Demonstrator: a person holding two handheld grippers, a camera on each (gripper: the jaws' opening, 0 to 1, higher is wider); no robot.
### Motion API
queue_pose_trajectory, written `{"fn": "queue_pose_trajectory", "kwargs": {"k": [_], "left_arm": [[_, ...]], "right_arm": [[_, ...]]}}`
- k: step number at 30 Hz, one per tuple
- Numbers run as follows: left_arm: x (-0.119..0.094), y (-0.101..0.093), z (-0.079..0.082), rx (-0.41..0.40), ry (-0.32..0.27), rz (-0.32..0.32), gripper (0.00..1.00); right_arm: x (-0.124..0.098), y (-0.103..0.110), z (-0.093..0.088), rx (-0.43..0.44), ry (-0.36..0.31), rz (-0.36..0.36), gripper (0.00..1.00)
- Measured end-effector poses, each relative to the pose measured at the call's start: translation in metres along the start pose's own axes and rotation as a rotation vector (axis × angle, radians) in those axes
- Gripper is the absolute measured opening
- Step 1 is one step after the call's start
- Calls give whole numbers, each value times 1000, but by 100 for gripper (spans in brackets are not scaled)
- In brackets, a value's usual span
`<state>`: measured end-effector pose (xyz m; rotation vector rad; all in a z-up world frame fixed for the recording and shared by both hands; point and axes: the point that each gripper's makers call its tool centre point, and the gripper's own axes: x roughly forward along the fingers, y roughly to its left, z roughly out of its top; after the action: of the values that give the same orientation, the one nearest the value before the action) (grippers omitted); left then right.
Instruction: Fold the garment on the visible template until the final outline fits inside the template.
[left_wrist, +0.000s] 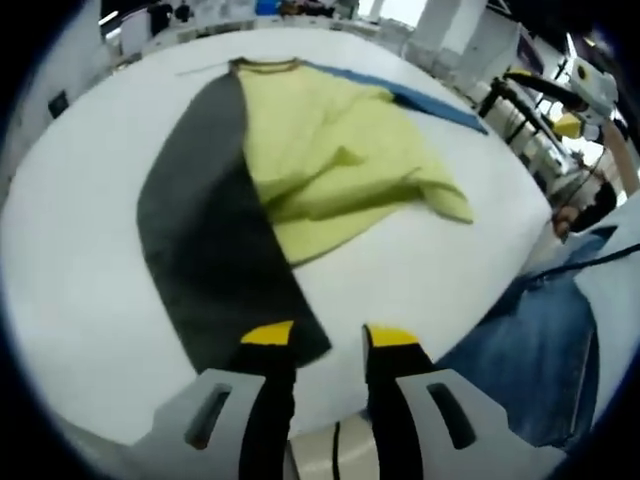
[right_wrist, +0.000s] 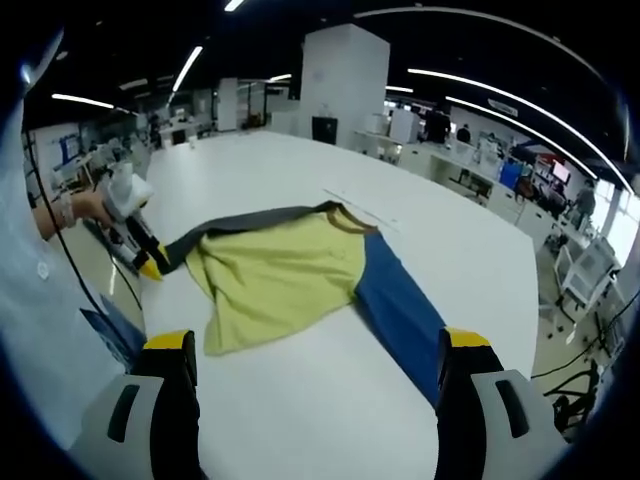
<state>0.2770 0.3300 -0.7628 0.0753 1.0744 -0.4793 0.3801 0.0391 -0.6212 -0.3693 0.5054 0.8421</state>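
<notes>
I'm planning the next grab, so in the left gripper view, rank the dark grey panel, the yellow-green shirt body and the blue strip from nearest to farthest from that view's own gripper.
From the left gripper:
1. Dark grey panel, its near end right at the left jaw tip.
2. Yellow-green shirt body, mid-table, right of the grey.
3. Blue strip, along the shirt's far edge, toward the table's far right.

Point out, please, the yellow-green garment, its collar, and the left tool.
yellow-green garment (left_wrist: 330, 160), left gripper view, middle of the crumpled fabric.
collar (left_wrist: 266, 66), left gripper view, ribbed neckline.
left tool (left_wrist: 327, 345), left gripper view, between its yellow tips.
</notes>
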Motion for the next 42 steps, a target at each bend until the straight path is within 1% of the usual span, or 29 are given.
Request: {"fn": "queue_pose_trajectory", "kwargs": {"k": [2, 4, 7, 10, 13, 17, 19, 20, 21, 25, 28, 31, 34, 38, 39, 42], "left_arm": [[0, -1, 0, 4, 1, 5, 24], [0, 1, 0, 26, 3, 25, 22], [0, 1, 0, 24, -1, 34, 22], [1, 6, -1, 45, -2, 72, 17], [1, 6, 0, 49, 3, 82, 15], [0, 10, 0, 121, 22, 127, 10], [1, 10, 0, 103, 23, 123, 9], [1, 10, 0, 107, 28, 125, 9], [1, 10, 0, 128, 36, 126, 9], [2, 12, 1, 163, 74, 116, 9], [3, 15, 0, 166, 99, 95, 8], [4, 19, 0, 176, 123, 88, 3], [5, 20, 0, 197, 162, 57, 1], [5, 22, 0, 178, 180, 15, 0], [5, 22, -1, 143, 186, -12, 0], [4, 22, -1, 133, 181, -36, 0]], "right_arm": [[-2, 0, -1, -1, -1, 4, 100], [-4, 1, -3, -4, 1, 7, 100], [-7, 2, -5, -10, 0, 17, 100], [-12, 3, -9, -18, 2, 31, 100], [-16, 2, -11, -21, -1, 38, 100], [-18, 1, -14, -24, 0, 54, 100], [-18, 1, -15, -25, -1, 57, 100], [-18, 1, -14, -23, -3, 58, 100], [-17, 1, -14, -19, -5, 59, 100], [-14, 0, -11, -15, -7, 64, 100], [-9, -3, -8, -12, -12, 48, 100], [-5, -6, -3, -11, -20, 33, 100], [1, -8, 6, -9, -30, 1, 100], [4, -9, 11, -10, -33, -23, 100], [5, -9, 13, -2, -35, -31, 100], [7, -7, 15, 5, -35, -38, 100]]}}
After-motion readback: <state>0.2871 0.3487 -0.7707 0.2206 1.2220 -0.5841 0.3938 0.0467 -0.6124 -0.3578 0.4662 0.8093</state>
